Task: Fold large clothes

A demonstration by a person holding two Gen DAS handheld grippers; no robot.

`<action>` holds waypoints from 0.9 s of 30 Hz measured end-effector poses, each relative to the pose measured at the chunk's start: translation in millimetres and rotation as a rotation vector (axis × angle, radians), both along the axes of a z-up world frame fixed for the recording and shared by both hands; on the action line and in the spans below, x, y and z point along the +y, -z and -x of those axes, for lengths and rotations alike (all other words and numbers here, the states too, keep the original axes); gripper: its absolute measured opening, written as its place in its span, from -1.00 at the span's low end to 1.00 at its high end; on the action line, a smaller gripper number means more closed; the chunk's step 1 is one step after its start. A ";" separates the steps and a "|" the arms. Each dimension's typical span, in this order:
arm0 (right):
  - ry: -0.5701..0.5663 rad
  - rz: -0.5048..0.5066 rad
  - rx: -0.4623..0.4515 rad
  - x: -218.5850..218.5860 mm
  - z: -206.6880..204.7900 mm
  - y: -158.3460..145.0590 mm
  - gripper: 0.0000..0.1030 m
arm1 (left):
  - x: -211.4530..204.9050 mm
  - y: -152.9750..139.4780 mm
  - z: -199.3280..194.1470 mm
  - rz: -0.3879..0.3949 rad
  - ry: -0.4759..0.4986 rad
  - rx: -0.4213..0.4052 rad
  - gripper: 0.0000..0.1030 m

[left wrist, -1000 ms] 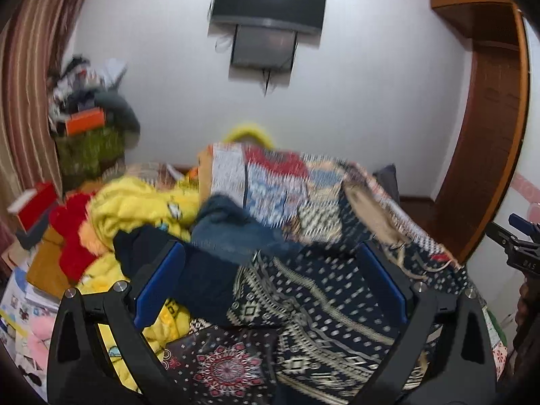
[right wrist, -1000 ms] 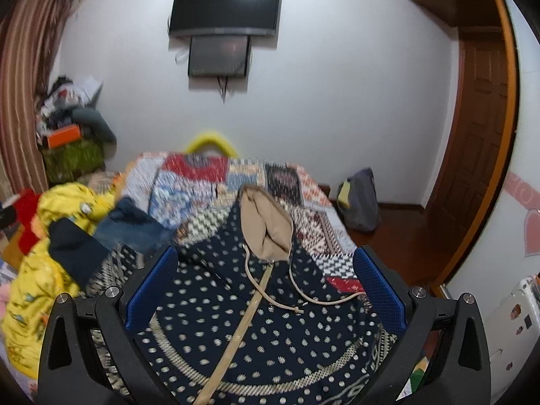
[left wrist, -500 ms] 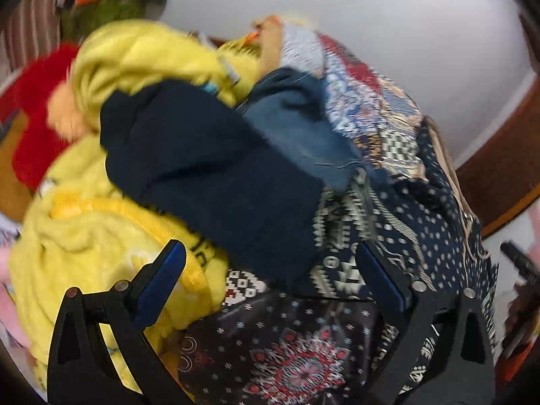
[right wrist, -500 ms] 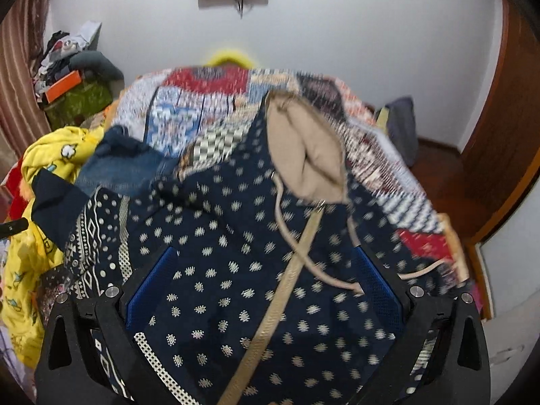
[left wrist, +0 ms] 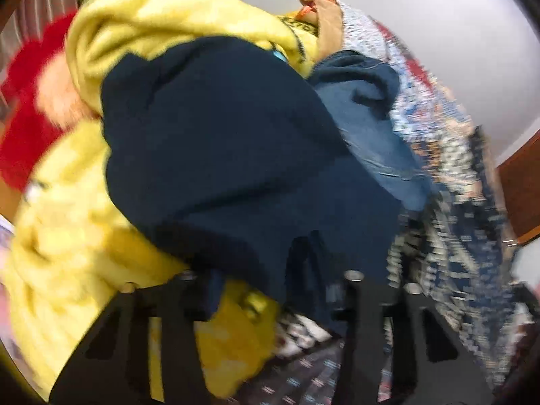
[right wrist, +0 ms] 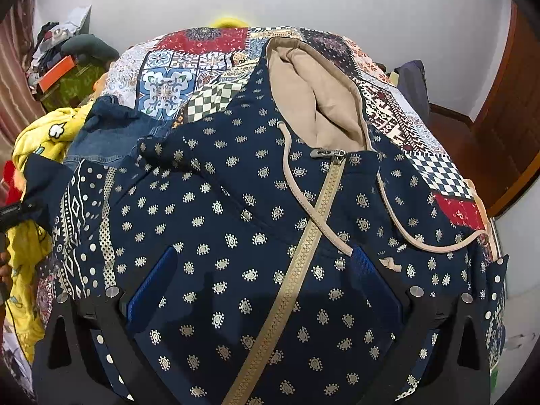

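The left gripper (left wrist: 273,290), blurred, has its jaws around the edge of a navy garment (left wrist: 219,141), with yellow fleece (left wrist: 67,236) to its left and jeans (left wrist: 364,108) beyond.

A navy hoodie (right wrist: 236,222) with cream paisley dots and a beige hood lining (right wrist: 314,91) lies on a multicoloured patchwork quilt (right wrist: 189,77).

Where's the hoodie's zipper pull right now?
In the right wrist view, the zipper pull lies at the top of the tan zipper, just below the beige-lined hood, ahead of the open right tongs.
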State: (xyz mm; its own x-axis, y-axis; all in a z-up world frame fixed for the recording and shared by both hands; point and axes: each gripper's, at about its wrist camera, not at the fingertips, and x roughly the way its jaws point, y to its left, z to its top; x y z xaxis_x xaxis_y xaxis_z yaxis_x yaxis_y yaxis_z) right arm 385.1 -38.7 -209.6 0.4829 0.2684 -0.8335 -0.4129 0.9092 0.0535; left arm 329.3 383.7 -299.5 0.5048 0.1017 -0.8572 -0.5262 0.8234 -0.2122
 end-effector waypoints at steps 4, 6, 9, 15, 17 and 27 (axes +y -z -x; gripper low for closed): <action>-0.007 0.034 -0.012 -0.6 5.2 -2.0 0.96 | 3.3 -4.7 -2.0 -0.071 -0.027 0.028 -0.86; -0.013 0.053 -0.026 -1.9 8.9 -4.9 0.96 | 0.5 -14.4 -0.2 -0.098 -0.029 0.015 -0.90; -0.022 0.074 -0.053 -3.8 15.5 -11.7 0.96 | -15.5 -44.6 4.1 -0.188 0.003 -0.032 -0.93; -0.048 0.084 -0.106 -8.1 30.5 -28.3 0.96 | -60.1 -118.4 3.6 -0.269 0.085 -0.161 -0.95; -0.058 0.079 -0.125 -9.7 36.4 -34.5 0.96 | -80.6 -145.6 1.6 -0.281 0.122 -0.221 -0.95; -0.065 0.050 -0.176 -29.1 52.8 -52.2 0.97 | -211.9 -216.4 -42.2 -0.196 0.366 -0.398 -0.96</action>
